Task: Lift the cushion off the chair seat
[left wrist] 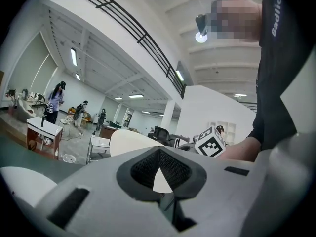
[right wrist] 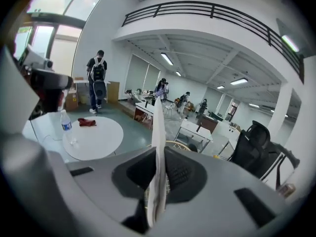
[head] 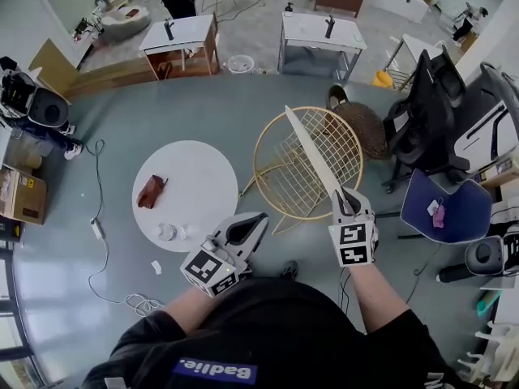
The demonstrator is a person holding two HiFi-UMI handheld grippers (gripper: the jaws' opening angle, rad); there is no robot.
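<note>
The cream cushion [head: 312,152] hangs edge-on above the gold wire chair [head: 258,156], clear of its seat. My right gripper [head: 345,194] is shut on the cushion's near edge. In the right gripper view the thin cushion [right wrist: 159,142] stands upright between the pads of that gripper [right wrist: 158,181], with the chair's rim [right wrist: 176,144] behind it. My left gripper [head: 256,220] sits lower left of the chair, jaws together and empty, apart from the cushion. The left gripper view shows the cushion's broad cream face [left wrist: 131,141] past the left gripper [left wrist: 159,174].
A round white table [head: 203,185] left of the chair bears a red cloth [head: 151,193] and a water bottle [right wrist: 66,125]. Black office chairs [head: 430,112] stand to the right. Desks [head: 180,39] and people are farther back. A cable [head: 101,241] trails on the floor.
</note>
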